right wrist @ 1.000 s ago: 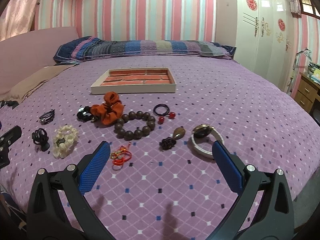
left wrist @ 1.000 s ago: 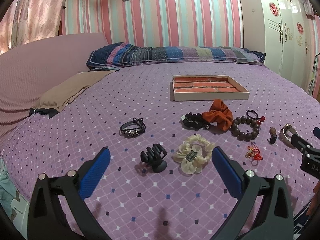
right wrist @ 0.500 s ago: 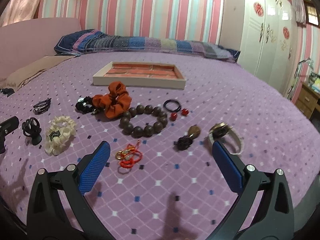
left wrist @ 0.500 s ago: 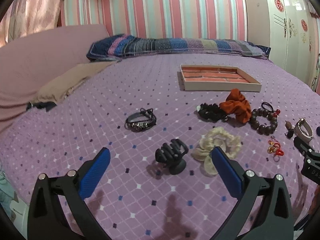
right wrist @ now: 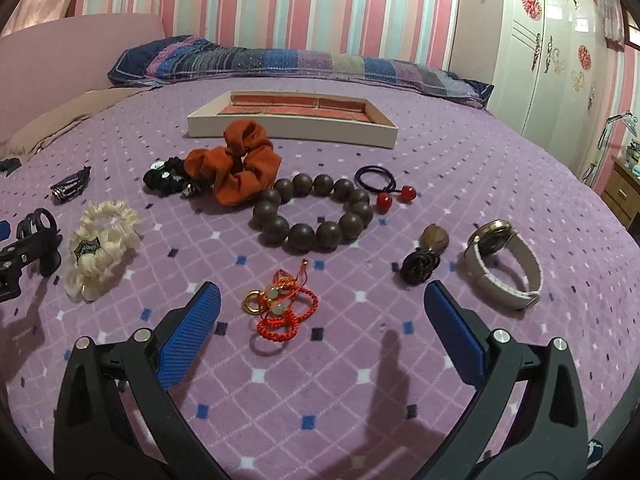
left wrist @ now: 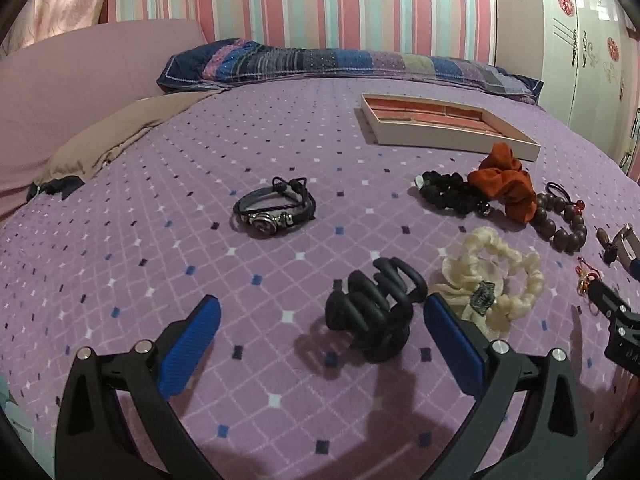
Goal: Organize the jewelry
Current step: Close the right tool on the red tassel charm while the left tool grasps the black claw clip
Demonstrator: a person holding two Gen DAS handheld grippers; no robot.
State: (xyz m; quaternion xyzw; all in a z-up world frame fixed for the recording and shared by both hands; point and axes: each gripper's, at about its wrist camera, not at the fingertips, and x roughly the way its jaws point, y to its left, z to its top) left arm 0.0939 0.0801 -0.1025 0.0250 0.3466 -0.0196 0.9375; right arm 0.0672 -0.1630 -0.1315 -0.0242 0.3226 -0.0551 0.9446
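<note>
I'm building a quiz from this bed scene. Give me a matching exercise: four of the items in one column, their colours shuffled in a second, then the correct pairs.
Items:
1. hair claw clip
2. scrunchie beside the tray
3. scrunchie nearest the claw clip
4. knotted cord charm

Colours:
A. cream
B. red
C. black
D. rust orange

Pairs: 1-C, 2-D, 3-A, 4-B

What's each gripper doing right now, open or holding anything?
Left gripper: open, holding nothing, black hair claw between its fingers.
Right gripper: open, holding nothing, red cord charm just ahead.
</note>
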